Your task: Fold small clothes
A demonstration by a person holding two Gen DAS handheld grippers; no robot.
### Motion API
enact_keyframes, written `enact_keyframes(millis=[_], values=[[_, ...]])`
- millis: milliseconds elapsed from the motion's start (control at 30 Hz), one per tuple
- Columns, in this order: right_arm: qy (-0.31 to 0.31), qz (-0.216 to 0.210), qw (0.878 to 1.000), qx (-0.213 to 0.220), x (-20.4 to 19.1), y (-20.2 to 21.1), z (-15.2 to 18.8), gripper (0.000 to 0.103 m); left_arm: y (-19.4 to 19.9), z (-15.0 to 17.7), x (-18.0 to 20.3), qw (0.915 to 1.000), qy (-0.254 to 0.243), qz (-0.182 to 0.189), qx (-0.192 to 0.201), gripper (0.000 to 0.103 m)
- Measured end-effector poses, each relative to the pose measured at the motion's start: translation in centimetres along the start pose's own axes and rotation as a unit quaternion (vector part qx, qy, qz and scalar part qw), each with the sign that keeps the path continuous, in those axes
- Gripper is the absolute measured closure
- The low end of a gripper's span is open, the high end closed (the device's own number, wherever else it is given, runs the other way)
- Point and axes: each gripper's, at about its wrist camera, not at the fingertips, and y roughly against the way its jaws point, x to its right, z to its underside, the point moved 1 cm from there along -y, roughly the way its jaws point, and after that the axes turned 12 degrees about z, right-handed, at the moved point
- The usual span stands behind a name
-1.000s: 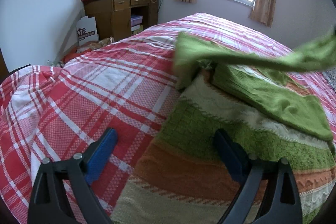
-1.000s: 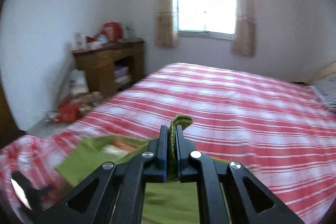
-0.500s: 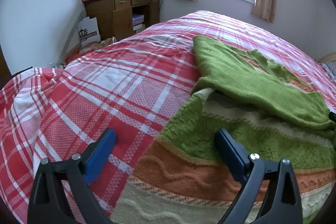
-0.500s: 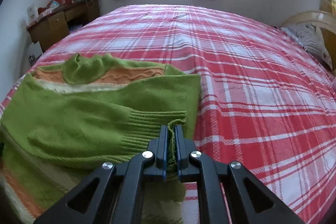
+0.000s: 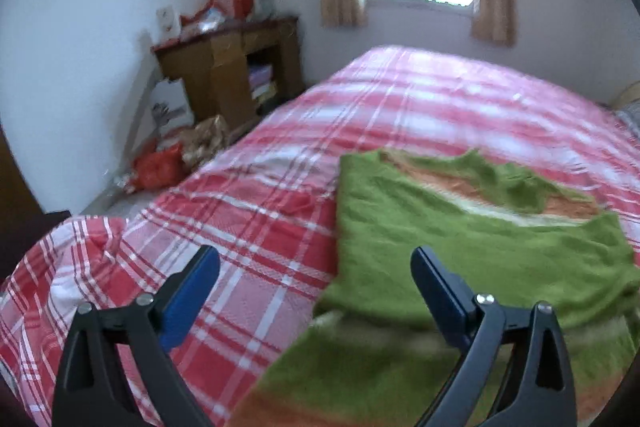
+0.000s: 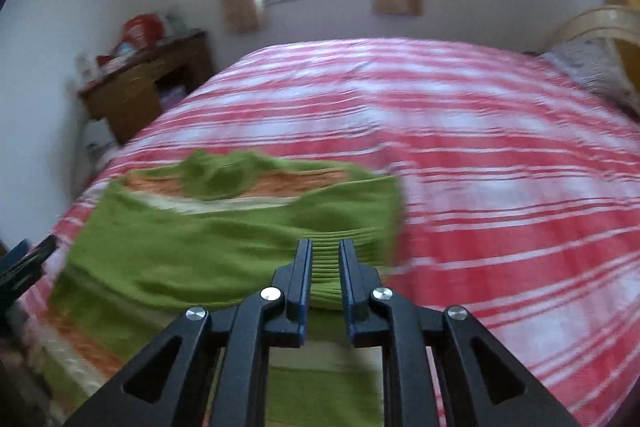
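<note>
Near the bed's (image 6: pixel 500 131) foot edge, toward its left corner, a green striped sweater (image 5: pixel 460 239) lies flat.

I read the sleeve (image 6: pixel 352 227) as laid across the body on purpose, a first fold, its ribbed cuff at the sweater's right edge. My right gripper (image 6: pixel 325 267) hovers over that cuff, jaws parted by a narrow gap, pads not pressing on it. My left gripper (image 5: pixel 316 281) stands wide open and empty, straddling the sweater's left edge, one blue pad over the sheet.
</note>
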Motion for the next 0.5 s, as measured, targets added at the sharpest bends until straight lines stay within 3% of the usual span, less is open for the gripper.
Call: enact_keyframes(millis=[100,167,233,500], values=[[0.02,-0.016,0.999,-0.038,-2.1,-2.1,1.7,0.089,-3.3,1.4,-1.2,0.9972,0.009,-0.032,-0.068,0.004],[0.034,-0.013,0.997,-0.072,-2.7,-4.0,3.6,0.089,-3.4,2.7,-2.1,0.998,0.012,-0.024,-0.057,0.002],[0.029,-0.017,0.999,-0.04,-2.7,-3.4,4.3,0.088,-2.9,3.0,-2.4,0.9984,0.017,-0.021,-0.05,0.002],[0.027,-0.013,0.999,-0.036,-2.8,-3.5,4.5,0.088,-2.9,2.6,-1.6,0.998,0.006,-0.035,-0.053,0.0]])
